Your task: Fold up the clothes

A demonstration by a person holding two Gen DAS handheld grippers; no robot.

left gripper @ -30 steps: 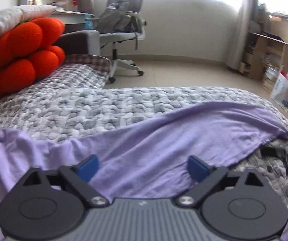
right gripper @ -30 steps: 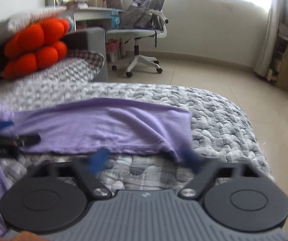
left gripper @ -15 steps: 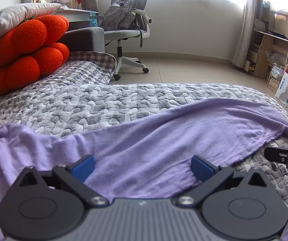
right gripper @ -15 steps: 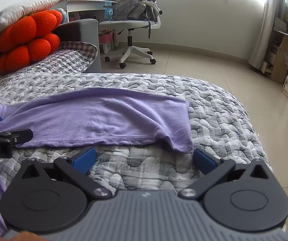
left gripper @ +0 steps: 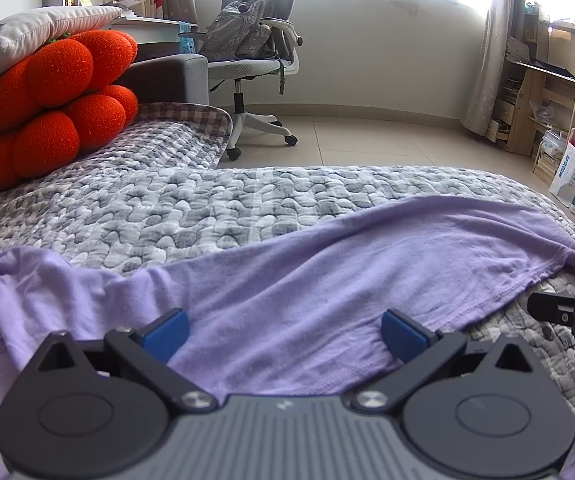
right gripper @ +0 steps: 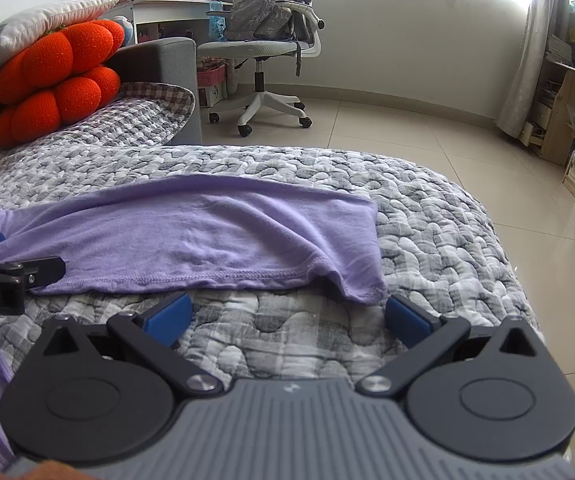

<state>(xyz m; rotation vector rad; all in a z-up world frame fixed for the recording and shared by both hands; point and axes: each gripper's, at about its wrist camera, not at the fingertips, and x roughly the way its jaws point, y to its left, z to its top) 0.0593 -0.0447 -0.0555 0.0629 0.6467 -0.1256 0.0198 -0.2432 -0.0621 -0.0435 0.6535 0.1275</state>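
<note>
A lilac garment point(left gripper: 327, 276) lies spread across the grey quilted bed; in the right wrist view the lilac garment point(right gripper: 191, 240) shows a stitched hem and a drooping corner near the bed's right side. My left gripper point(left gripper: 283, 330) is open just above the cloth, its blue pads wide apart with nothing between them. My right gripper point(right gripper: 287, 320) is open too, over bare quilt just short of the hem. Each gripper's black finger shows at the edge of the other's view.
The grey quilted bed point(left gripper: 247, 200) ends at a tiled floor point(right gripper: 487, 148) ahead and to the right. An orange plush cushion point(left gripper: 51, 104) and white pillow sit at the far left. An office chair point(left gripper: 255, 56) with a backpack stands beyond; wooden shelves point(left gripper: 547, 96) line the right wall.
Both grippers have pulled back slightly and steadied; the right wrist view was blurred a second ago and is sharp now. The garment lies as before, and both grippers stay open.
</note>
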